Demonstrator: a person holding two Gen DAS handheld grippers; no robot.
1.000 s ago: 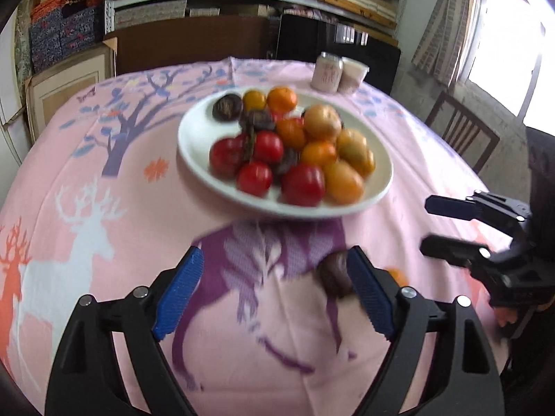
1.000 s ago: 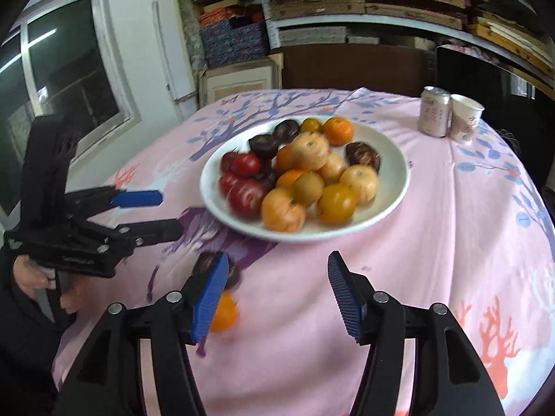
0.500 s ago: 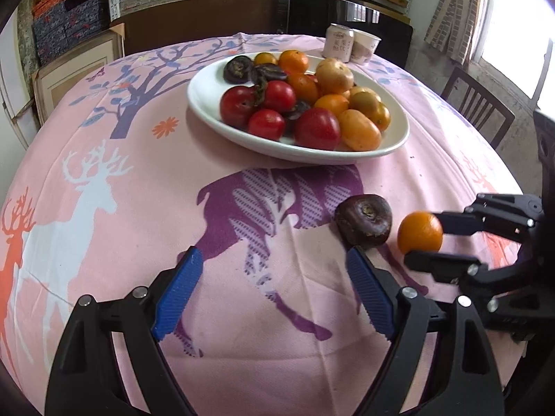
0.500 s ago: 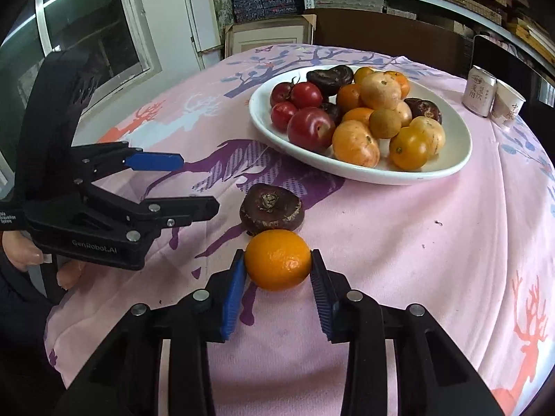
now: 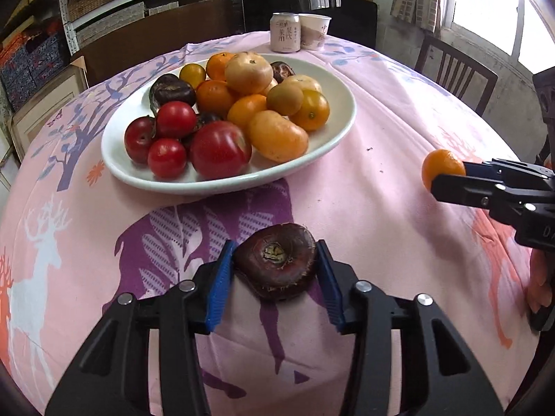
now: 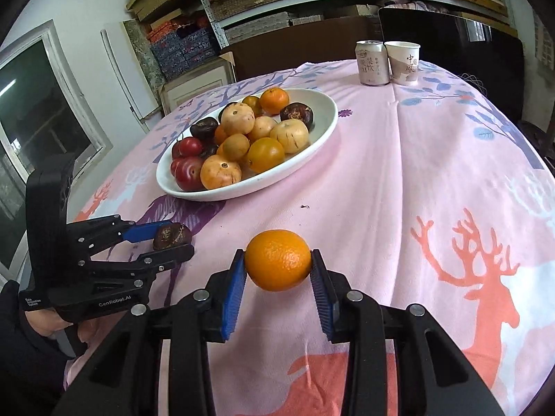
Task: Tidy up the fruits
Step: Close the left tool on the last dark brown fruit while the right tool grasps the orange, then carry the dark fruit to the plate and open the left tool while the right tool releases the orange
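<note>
The left gripper (image 5: 275,267) grips a dark brown fruit (image 5: 275,267). The right gripper (image 6: 277,270) grips an orange (image 6: 277,260), both near the fruit plate (image 5: 341,124).

Bright window daylight, sharp focus, fisheye-warped edges

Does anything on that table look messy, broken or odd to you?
Little stands out. A small dark speck lies on the cloth near the plate, like a bit of stem. The fruit is heaped but stays inside the rim; the can and cup stand upright.
</note>
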